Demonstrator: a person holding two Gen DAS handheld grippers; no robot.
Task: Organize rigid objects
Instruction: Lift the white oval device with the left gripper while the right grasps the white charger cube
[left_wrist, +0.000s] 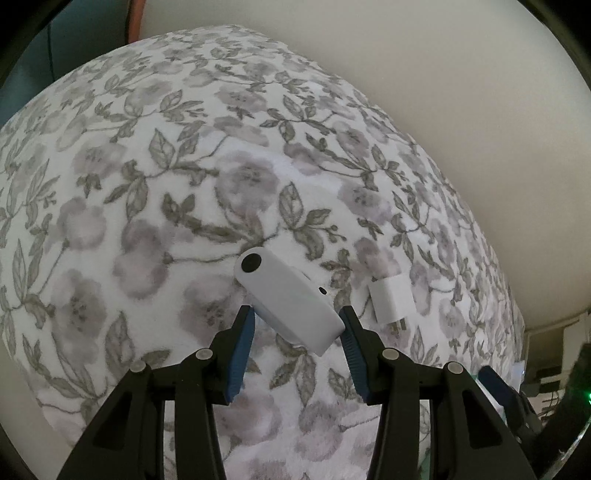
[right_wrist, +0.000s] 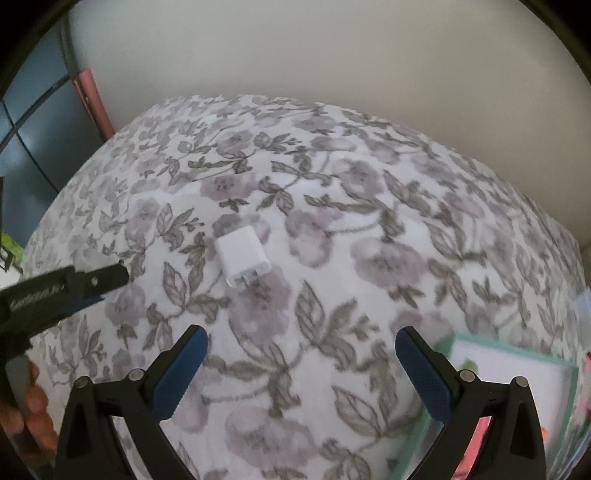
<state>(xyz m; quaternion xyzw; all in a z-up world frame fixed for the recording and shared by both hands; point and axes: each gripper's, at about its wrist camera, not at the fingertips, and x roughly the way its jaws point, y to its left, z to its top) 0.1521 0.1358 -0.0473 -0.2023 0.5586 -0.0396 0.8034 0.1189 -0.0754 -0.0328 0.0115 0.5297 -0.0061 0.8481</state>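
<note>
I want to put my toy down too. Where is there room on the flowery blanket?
Lots of bare flowery blanket lies behind and left of the long white gadget, out to the wall. More lies right of the white charger plug. It is crowded where the gadget and plug sit close together by the left gripper, and near the green-edged box.

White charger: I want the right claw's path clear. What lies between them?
Right wrist view: only bare floral blanket lies between the open right claw and the white charger; nothing blocks it.
</note>
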